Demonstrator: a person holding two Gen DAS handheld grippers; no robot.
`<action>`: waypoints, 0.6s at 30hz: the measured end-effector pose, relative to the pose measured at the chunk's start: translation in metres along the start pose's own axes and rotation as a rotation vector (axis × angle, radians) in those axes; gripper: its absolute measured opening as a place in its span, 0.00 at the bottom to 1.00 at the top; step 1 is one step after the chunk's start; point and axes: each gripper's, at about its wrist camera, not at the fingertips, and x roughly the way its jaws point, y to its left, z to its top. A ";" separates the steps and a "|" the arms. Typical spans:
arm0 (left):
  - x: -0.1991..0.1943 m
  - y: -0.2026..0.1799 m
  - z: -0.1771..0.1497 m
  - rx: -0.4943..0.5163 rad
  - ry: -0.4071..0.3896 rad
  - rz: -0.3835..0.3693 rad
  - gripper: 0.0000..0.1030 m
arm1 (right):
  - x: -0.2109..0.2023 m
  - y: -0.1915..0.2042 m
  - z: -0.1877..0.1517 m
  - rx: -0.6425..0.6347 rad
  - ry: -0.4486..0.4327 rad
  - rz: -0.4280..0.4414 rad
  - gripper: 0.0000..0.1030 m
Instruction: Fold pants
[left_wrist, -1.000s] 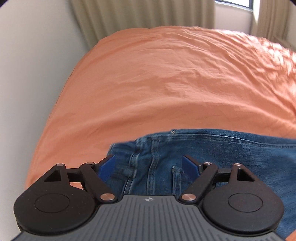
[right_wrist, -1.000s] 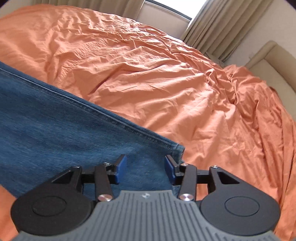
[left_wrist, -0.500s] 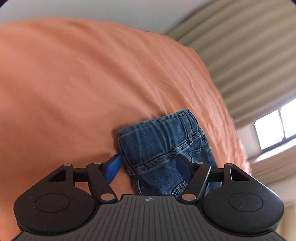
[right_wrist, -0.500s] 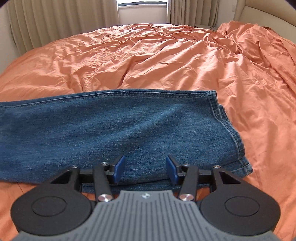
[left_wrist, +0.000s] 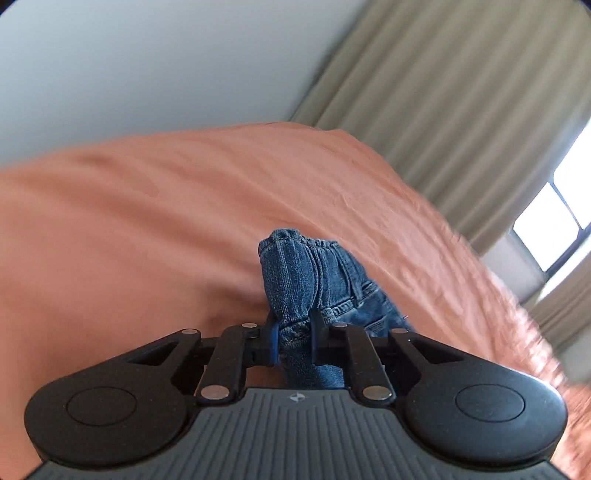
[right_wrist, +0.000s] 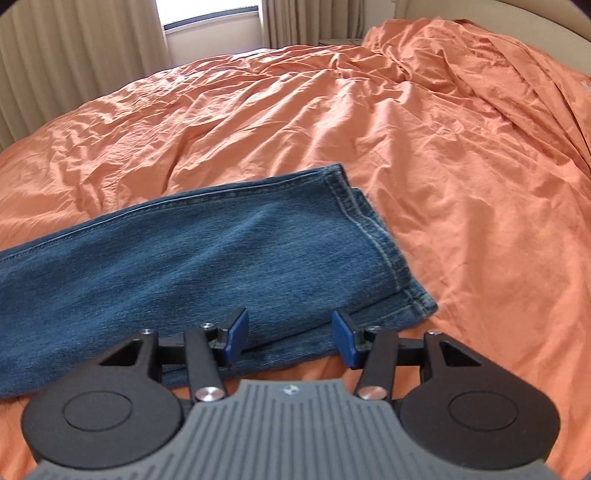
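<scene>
While the left tongs (left_wrist: 293, 338) are closing on the waistband of the jeans (left_wrist: 314, 280), bunched upright between the pads, right tongs (right_wrist: 290, 336) hang half open over the hem, holding nothing. Jeans lie on orange bed (right_wrist: 461, 155). Best grip both layers before lifting.

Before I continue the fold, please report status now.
Left gripper closing on jeans waistband. Right gripper open above the hem end, jeans between jaws, no grip. Nothing in the way.

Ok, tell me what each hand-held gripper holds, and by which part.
Left hand-held gripper is closing on the jeans at the bunched waistband end. Right hand-held gripper is open over the leg hem, holding nothing.
</scene>
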 end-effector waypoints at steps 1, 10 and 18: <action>0.007 -0.001 0.001 0.018 0.015 0.035 0.16 | 0.000 -0.008 -0.001 0.038 -0.003 -0.001 0.45; 0.061 0.006 -0.032 0.115 0.108 0.219 0.23 | -0.013 -0.084 -0.019 0.365 -0.085 0.099 0.40; 0.015 -0.029 -0.024 0.294 0.045 0.290 0.58 | 0.005 -0.122 -0.016 0.585 -0.107 0.289 0.32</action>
